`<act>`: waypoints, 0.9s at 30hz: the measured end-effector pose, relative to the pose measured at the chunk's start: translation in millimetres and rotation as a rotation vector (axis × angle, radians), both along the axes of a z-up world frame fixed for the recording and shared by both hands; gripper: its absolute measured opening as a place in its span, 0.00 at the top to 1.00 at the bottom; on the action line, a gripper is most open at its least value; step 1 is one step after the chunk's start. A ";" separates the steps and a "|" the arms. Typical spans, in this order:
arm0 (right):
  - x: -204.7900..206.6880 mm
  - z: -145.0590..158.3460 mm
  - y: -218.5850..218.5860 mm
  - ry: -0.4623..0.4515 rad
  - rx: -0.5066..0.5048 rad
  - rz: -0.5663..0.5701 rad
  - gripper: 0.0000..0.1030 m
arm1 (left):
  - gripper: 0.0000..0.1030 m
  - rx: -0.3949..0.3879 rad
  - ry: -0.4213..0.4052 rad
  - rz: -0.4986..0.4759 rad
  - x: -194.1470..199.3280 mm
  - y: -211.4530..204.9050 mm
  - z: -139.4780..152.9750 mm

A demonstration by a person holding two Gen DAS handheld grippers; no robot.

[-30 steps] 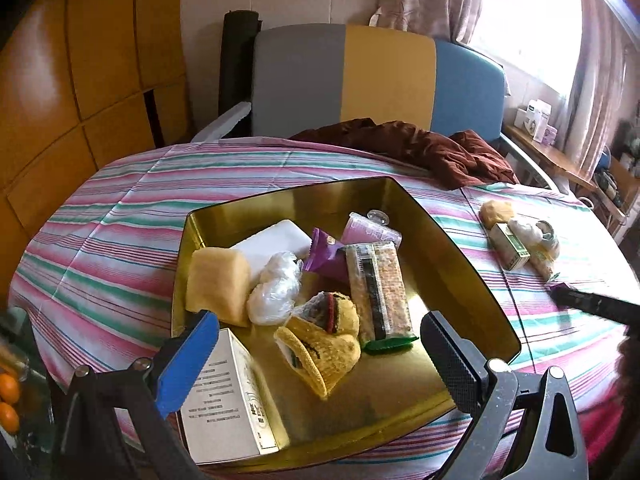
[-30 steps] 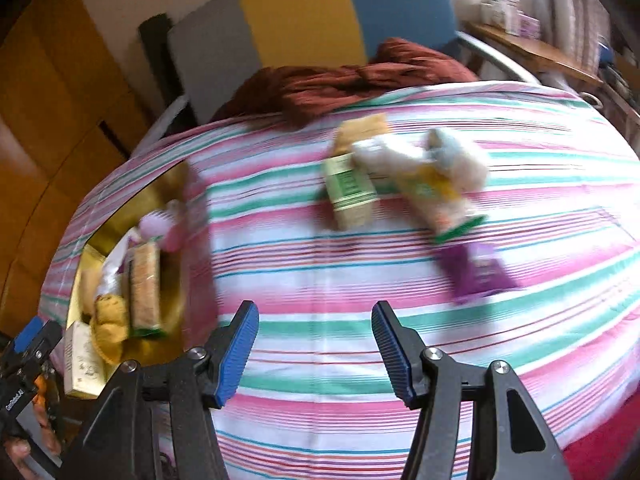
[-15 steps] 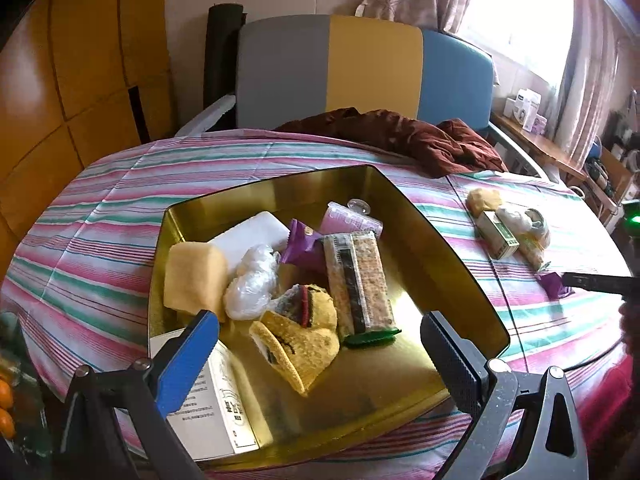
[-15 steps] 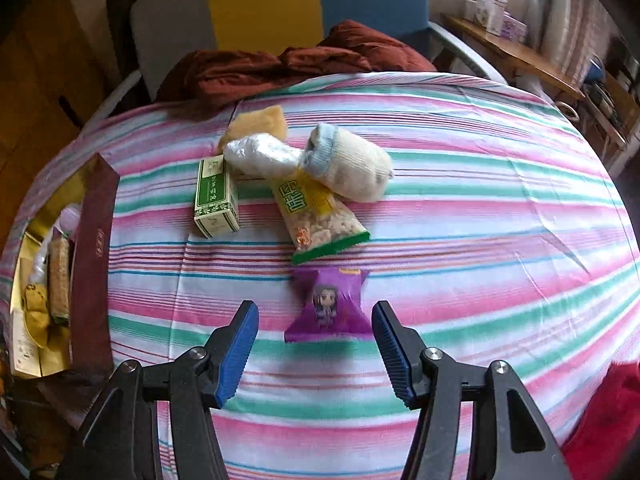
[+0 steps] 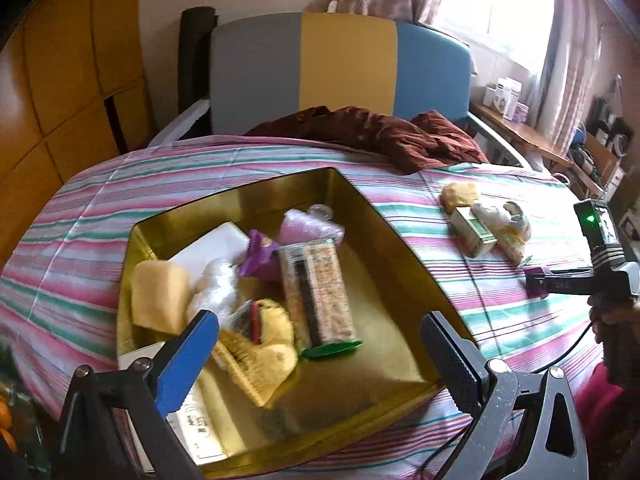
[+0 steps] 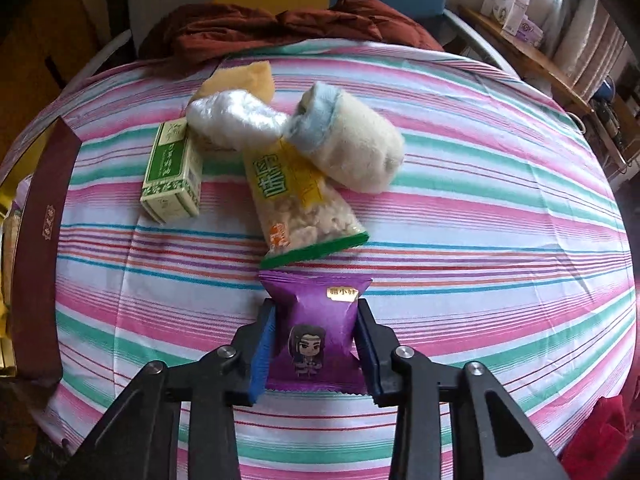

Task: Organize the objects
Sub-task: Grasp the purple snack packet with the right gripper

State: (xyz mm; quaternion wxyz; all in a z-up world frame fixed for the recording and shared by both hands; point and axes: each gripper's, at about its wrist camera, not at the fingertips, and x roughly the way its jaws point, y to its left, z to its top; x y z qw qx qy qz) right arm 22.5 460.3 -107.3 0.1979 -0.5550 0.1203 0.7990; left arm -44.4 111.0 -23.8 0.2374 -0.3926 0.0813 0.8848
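Note:
A purple snack packet [image 6: 316,328] lies on the striped tablecloth, and my right gripper [image 6: 315,307] points steeply down over it. Its jaws are closing, and both pads press the packet's sides. Just beyond lie a yellow-green snack bag [image 6: 296,208], a green box [image 6: 172,176], a cream plush piece [image 6: 352,148], a white plastic bag [image 6: 236,120] and a yellow sponge [image 6: 244,80]. My left gripper [image 5: 318,322] hangs open above the golden tin [image 5: 396,236], which holds several snacks and packets. The left wrist view shows the right gripper [image 5: 560,282] at the far right.
A dark red cloth [image 5: 368,140] is bunched at the table's far edge, in front of a grey, yellow and blue chair [image 5: 340,64]. A wooden shelf [image 6: 520,40] with small boxes stands at the right. The tin's maroon outer wall [image 6: 36,240] is at the left.
My right gripper came down over the purple packet and its jaws narrowed onto it. The left gripper shifted sideways over the tin and stayed open.

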 end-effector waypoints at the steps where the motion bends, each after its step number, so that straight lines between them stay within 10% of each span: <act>1: 0.8 -0.2 1.3 -0.002 -0.001 -0.007 0.64 | 0.01 -0.001 0.003 -0.008 0.2 3.3 0.7; 27: 7.6 -1.2 31.9 -0.022 -0.042 -0.076 0.64 | 0.00 -0.055 -0.190 -0.212 -32.0 204.6 -19.0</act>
